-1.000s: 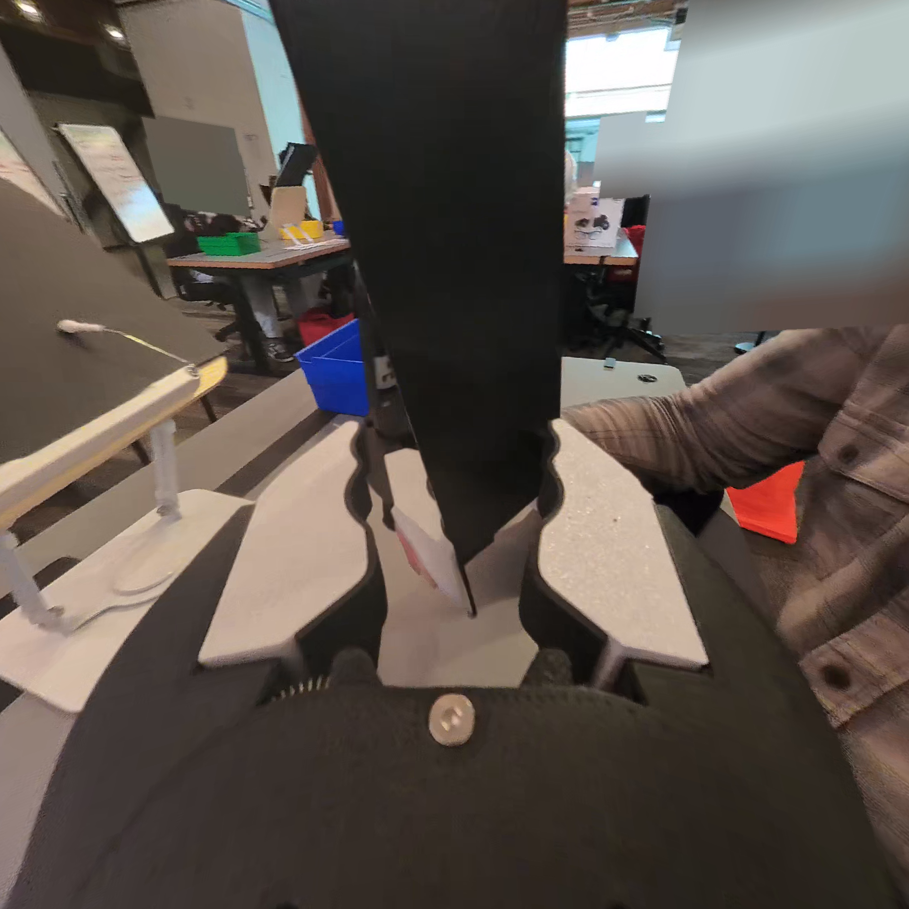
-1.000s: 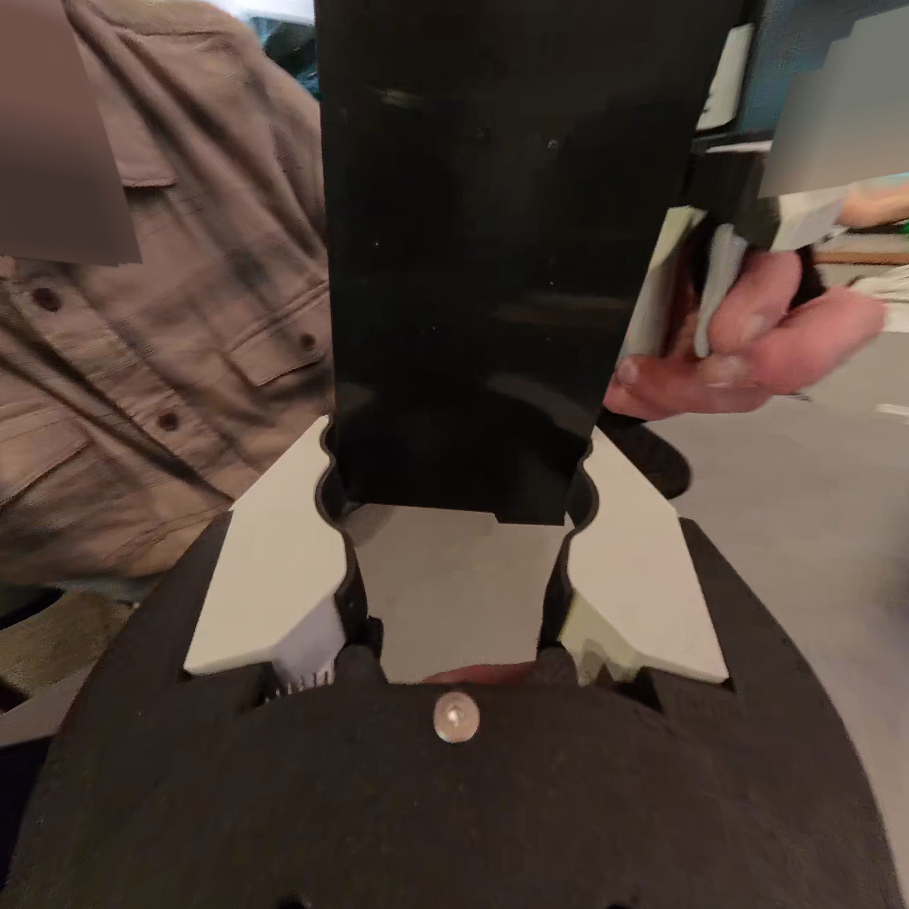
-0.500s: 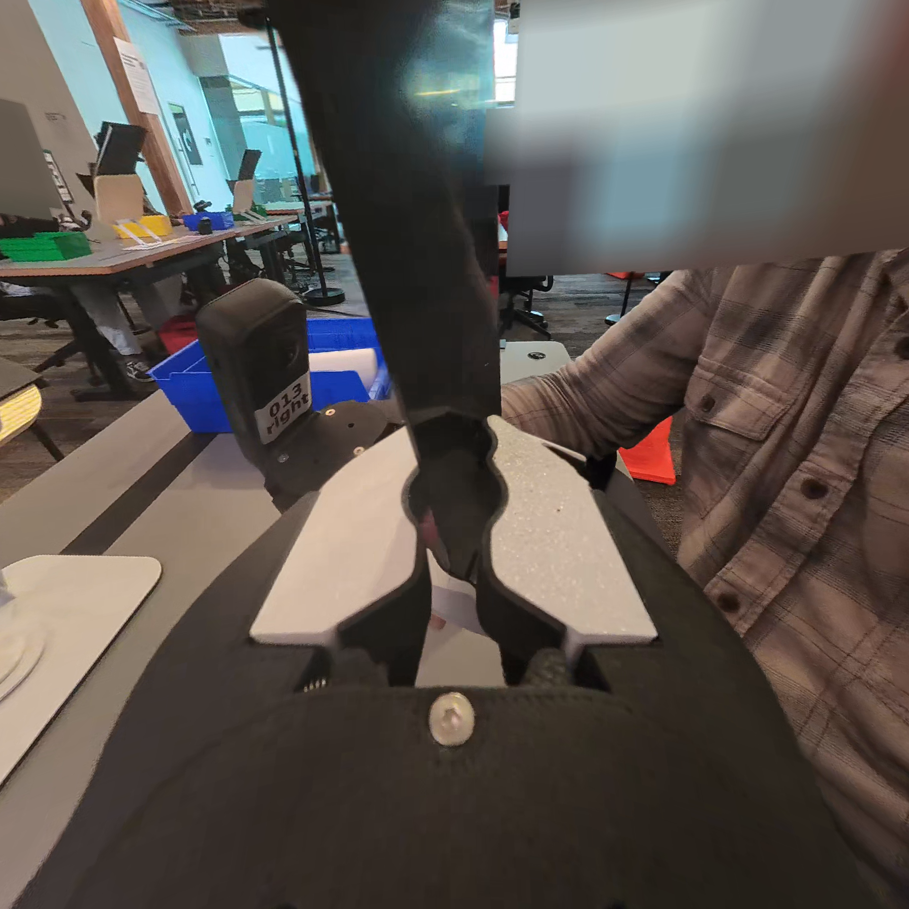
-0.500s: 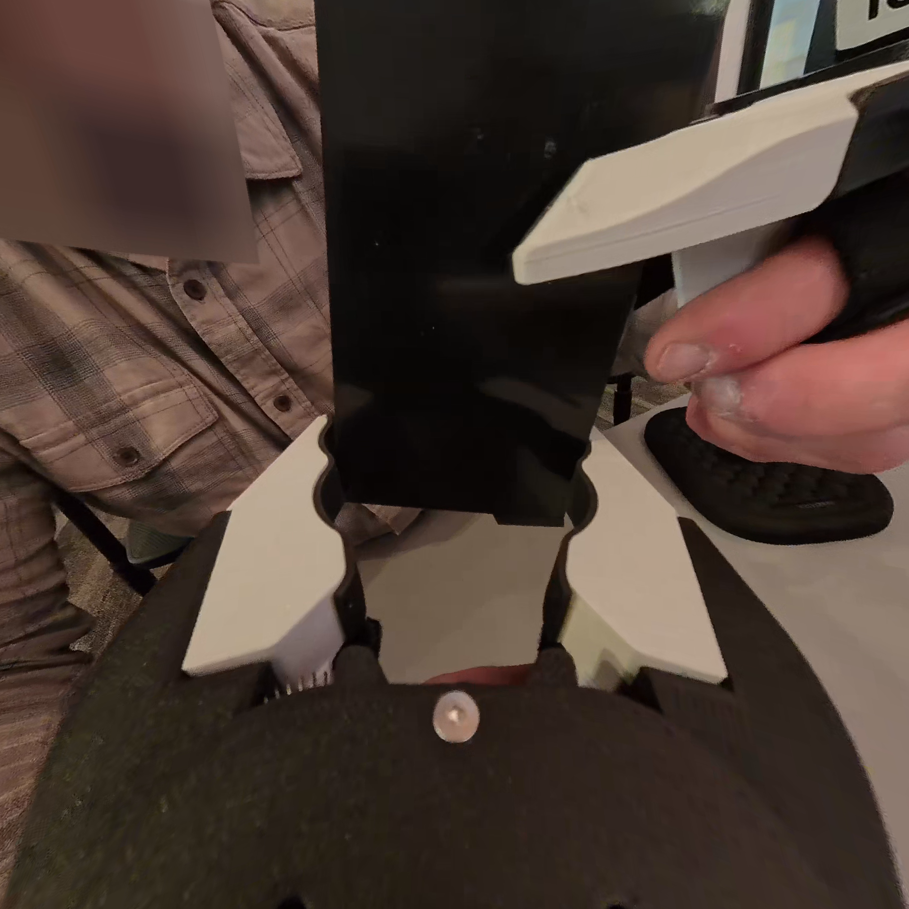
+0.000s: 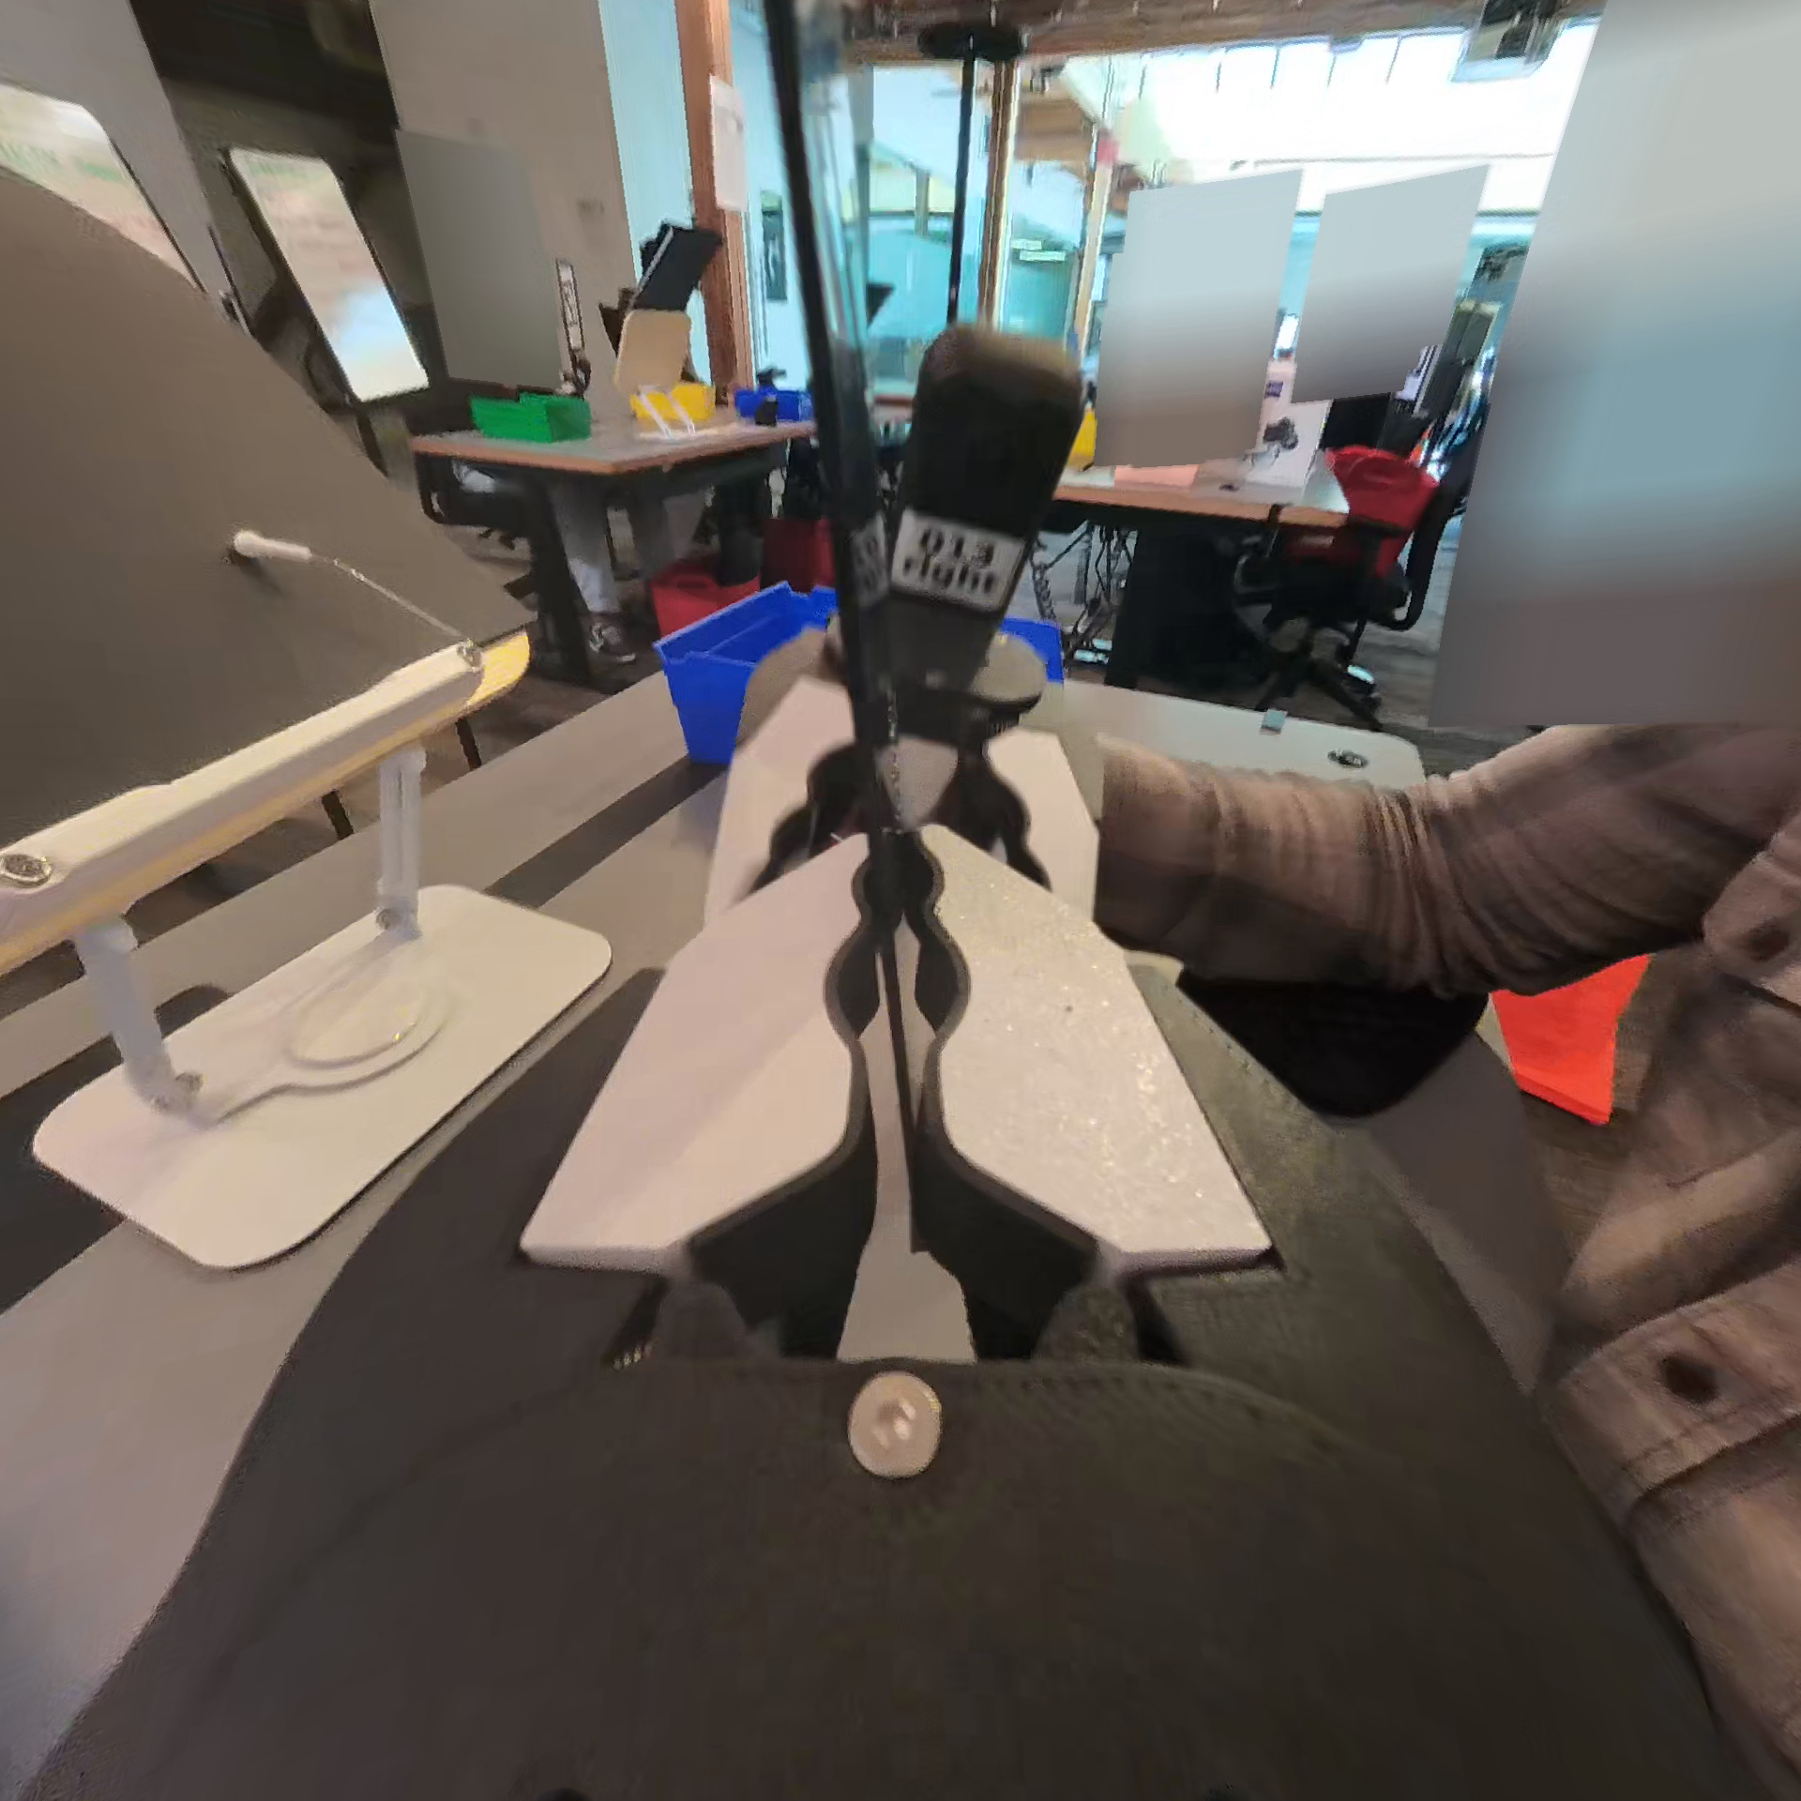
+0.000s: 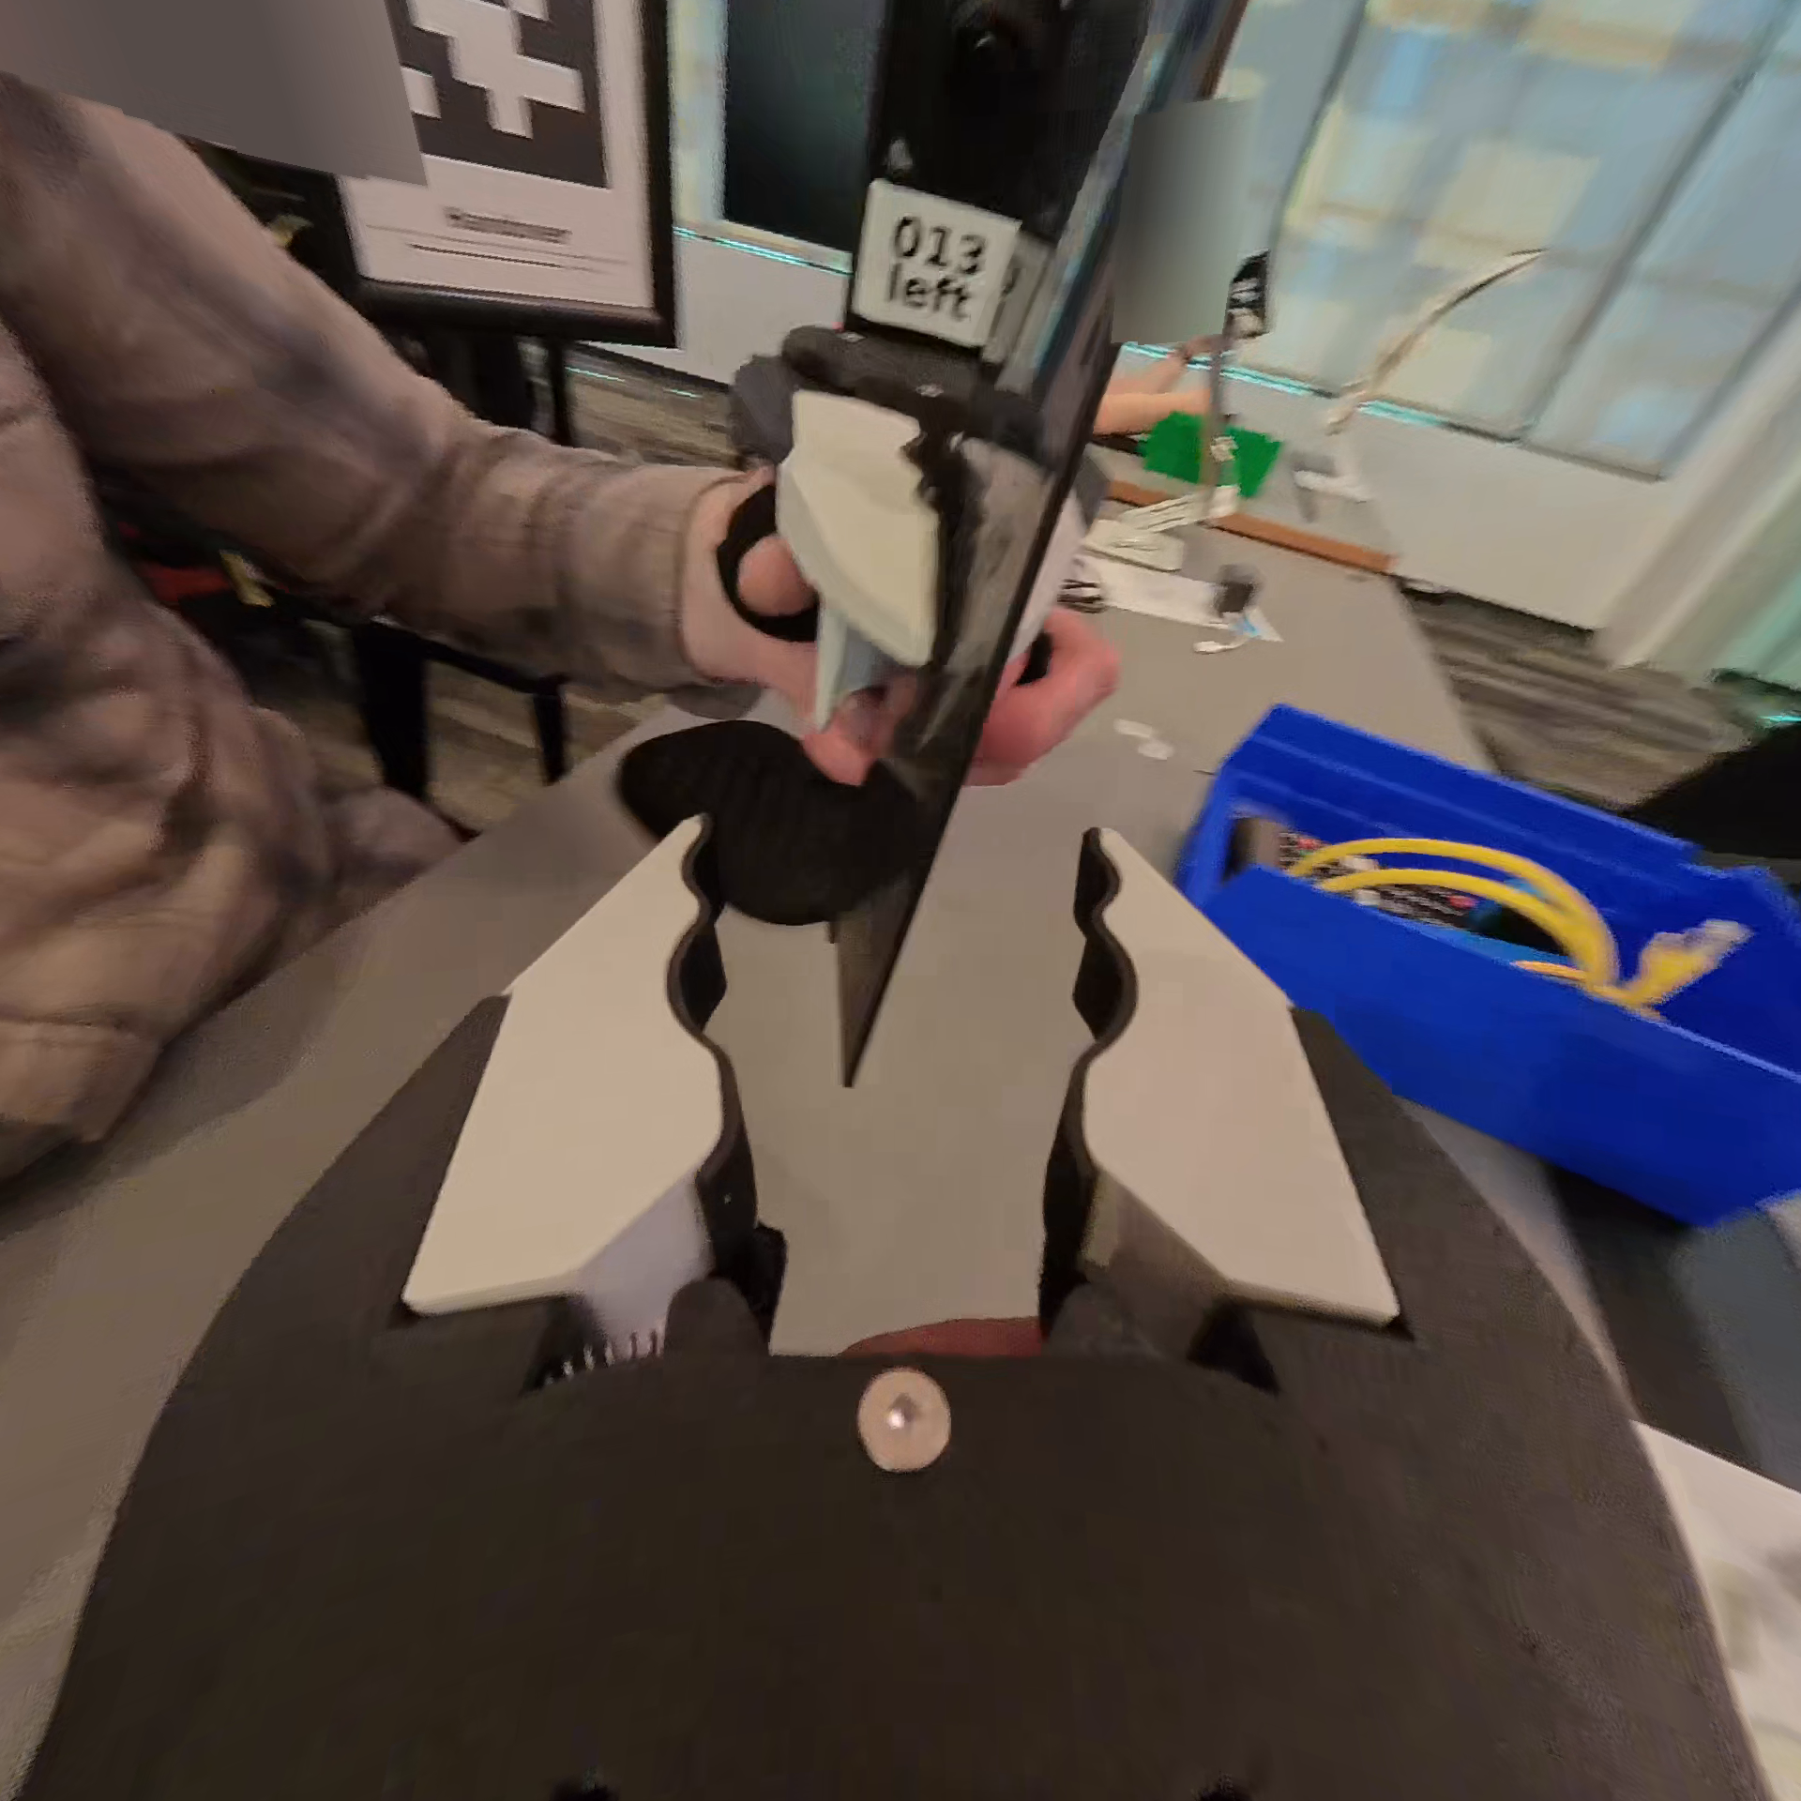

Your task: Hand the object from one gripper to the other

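A thin glossy black plate [image 5: 846,507] stands upright, seen edge-on in the left wrist view. My left gripper [image 5: 892,975] is shut on its lower edge. In the right wrist view the plate [image 6: 1014,546] hangs tilted from the left gripper [image 6: 936,585], which a hand holds. The plate's lower corner points down between my right gripper's fingers without touching them. My right gripper [image 6: 892,848] is open and empty. It also shows just beyond the plate in the left wrist view [image 5: 901,789].
A blue bin [image 6: 1481,975] with yellow cables sits at the right on the grey table [image 6: 975,975]. A black pad [image 6: 770,828] lies under the hand. A white stand [image 5: 322,1053] holding a slanted board is at the left. The person's sleeve [image 5: 1364,877] crosses on the right. Less than 4 cm separates the two grippers' tips.
My left gripper closed on the plate. The plate has come out from between my right gripper's fingers, and the right gripper has drawn back from it. The plate now turns edge-on to both cameras.
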A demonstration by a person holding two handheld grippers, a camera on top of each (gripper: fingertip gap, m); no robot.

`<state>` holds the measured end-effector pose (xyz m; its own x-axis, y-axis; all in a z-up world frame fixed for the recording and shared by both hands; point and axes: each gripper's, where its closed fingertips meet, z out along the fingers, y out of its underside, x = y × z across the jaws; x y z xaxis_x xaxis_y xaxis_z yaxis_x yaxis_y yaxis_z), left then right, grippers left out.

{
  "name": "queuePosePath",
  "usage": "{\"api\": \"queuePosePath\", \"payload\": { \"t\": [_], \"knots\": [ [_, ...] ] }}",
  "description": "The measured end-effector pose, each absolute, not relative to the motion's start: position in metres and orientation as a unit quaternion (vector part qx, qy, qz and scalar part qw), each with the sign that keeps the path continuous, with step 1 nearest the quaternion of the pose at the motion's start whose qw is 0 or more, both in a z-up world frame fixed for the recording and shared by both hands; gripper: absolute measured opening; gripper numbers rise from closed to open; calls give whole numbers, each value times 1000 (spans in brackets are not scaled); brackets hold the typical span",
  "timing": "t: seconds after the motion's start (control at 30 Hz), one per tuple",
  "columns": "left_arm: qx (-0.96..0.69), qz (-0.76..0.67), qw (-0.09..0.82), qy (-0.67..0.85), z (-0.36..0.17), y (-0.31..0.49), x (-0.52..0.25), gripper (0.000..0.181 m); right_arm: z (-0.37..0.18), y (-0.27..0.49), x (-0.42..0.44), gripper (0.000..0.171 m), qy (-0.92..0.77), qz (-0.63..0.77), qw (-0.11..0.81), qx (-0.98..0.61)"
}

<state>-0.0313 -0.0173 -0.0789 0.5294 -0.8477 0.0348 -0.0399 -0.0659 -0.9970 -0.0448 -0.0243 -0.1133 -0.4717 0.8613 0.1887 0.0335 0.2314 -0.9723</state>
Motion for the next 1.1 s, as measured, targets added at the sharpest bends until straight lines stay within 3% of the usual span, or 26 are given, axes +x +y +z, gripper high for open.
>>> {"api": "queuePosePath", "payload": {
  "t": [0.1, 0.33, 0.57, 0.77, 0.93, 1.1],
  "knots": [
    [-675, -313, 557, 369, -96, -17, -35, 2, -94, -15, -37, 60, -671, 504, 428, -335],
    [-731, -186, 459, 469, -145, -19, -36, 2, -76, -14, -19, 57, -705, 426, 448, -348],
    [-745, -67, 389, 538, -175, -16, -42, 2, -104, -21, -9, 36, -790, 267, 423, -353],
    [-737, -34, 370, 565, -176, -17, -38, 2, -129, -24, -16, 2, -822, 229, 393, -344],
    [-737, -11, 397, 547, -168, -6, -46, 3, -123, -21, -23, 0, -811, 231, 415, -341],
    [-756, 40, 462, 463, -133, 15, -80, 51, -103, -1, -30, 0, -774, 208, 486, -348]
  ]
}}
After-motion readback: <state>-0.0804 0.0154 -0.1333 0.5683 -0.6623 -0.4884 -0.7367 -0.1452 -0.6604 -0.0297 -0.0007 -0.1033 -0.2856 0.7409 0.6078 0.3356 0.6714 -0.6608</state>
